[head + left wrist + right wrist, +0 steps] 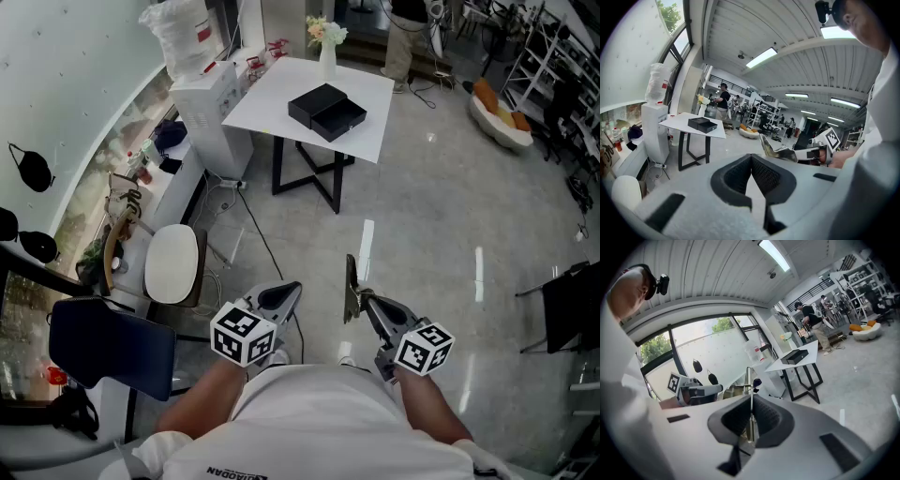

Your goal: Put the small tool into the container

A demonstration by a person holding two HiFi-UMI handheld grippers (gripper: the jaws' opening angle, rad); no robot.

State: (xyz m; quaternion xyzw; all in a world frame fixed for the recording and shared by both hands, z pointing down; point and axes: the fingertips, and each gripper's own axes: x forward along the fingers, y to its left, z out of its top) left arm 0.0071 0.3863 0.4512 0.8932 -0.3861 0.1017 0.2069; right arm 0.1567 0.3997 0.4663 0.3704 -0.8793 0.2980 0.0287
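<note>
The small tool [350,286] is a thin metal piece; my right gripper [362,302] is shut on it and holds it upright in front of my body. In the right gripper view the tool [748,377] sticks up from between the closed pads. From the left gripper view it shows as a shiny blade [769,147]. My left gripper [289,292] is shut with nothing in it, level with the right one and a hand's width to its left. The container is a black open box [326,111] on a white table [272,98], far ahead across the floor.
A vase of flowers [325,47] stands at the table's far edge. A white cabinet [211,103] is left of the table, with cables on the floor beside it. A white stool [173,264] and a blue chair [112,347] stand at my left. A person [403,37] stands beyond the table.
</note>
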